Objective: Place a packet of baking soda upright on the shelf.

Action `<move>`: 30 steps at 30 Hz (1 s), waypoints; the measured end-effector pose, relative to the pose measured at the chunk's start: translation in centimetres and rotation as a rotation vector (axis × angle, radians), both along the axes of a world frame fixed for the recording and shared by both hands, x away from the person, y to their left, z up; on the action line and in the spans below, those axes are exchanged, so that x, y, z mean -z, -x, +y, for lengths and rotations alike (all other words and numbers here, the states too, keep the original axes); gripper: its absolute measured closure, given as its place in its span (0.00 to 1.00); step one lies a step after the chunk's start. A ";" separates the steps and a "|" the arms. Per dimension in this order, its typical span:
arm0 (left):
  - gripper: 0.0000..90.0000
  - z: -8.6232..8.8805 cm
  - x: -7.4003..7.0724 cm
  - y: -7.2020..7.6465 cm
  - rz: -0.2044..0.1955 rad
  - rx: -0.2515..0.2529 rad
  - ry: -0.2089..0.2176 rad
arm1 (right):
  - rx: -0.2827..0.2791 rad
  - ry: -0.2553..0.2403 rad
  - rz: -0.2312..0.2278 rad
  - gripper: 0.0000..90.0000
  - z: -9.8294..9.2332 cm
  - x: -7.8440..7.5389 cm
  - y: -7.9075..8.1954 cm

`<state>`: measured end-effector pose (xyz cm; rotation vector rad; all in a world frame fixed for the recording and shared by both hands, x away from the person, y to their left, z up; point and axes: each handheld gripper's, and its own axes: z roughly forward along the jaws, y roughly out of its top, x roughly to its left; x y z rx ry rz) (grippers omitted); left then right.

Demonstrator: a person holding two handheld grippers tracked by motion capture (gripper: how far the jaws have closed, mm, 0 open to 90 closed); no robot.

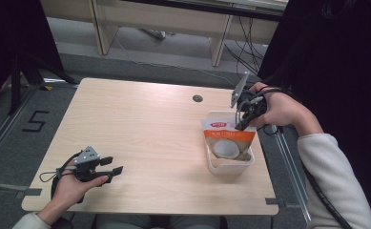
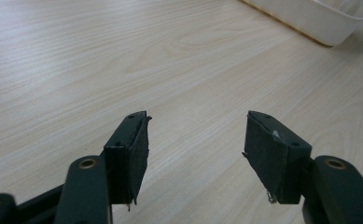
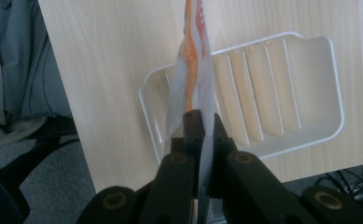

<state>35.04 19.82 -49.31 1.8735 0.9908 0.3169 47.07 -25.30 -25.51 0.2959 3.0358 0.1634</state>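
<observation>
While right gripper pinches pouch upright over tray (likely placing), left gripper idles, jaws apart.

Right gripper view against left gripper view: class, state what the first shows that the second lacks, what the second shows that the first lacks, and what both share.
Right gripper view alone: its claw shut on the edge of an orange-and-white pouch, the ribbed inside of the white plastic bin below, and the grey floor past the table edge.

Left gripper view alone: an open claw with nothing between its jaws, low over the table.

Both: the light wooden table and the white plastic bin.
</observation>
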 end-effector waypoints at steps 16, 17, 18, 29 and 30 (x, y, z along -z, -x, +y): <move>0.44 0.0 0.0 0.0 -0.003 -0.001 0.004 | -0.077 0.047 -0.012 1.00 0.4 1.6 -0.3; 0.44 0.0 0.0 0.0 -0.003 0.000 0.003 | -0.080 0.047 -0.015 1.00 0.4 1.6 -0.3; 0.44 0.0 0.0 0.0 -0.002 -0.001 -0.001 | -0.047 0.055 -0.013 1.00 0.4 1.6 -0.2; 0.44 -0.2 0.0 0.1 -0.001 -0.002 0.007 | -0.048 0.038 0.006 1.00 0.1 1.8 -0.1; 0.44 -0.1 0.0 0.1 -0.001 0.001 -0.002 | -0.032 0.040 0.008 1.00 0.1 1.8 0.0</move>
